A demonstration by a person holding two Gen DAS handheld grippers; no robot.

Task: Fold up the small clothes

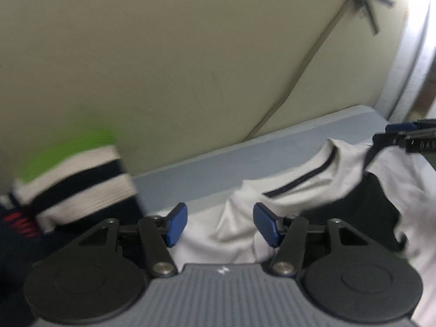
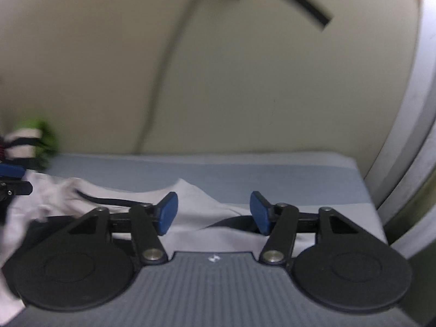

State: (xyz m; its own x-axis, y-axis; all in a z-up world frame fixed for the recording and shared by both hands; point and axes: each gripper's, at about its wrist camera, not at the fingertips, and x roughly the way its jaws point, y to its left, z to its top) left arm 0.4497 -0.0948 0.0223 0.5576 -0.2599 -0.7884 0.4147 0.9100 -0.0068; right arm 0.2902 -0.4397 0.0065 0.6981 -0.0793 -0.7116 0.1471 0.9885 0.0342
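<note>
Hovering with blue pads apart and nothing between them, the left tongs (image 1: 220, 223) and right tongs (image 2: 214, 212) hang over a crumpled white garment with dark trim (image 1: 294, 190) on the grey-blue tabletop (image 2: 245, 171). Far left sits a stack of striped folded clothes (image 1: 79, 182) against the beige wall (image 1: 163, 54).

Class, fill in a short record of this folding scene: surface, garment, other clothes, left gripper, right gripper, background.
surface: blue-grey table
garment: white garment with dark trim, rumpled, lying on the table
other clothes: striped pile, navy, white and green, at the left by the wall
left gripper: open, above the garment, nothing between the pads
right gripper: open, above the garment, nothing held
background: beige wall with a taped cable
</note>
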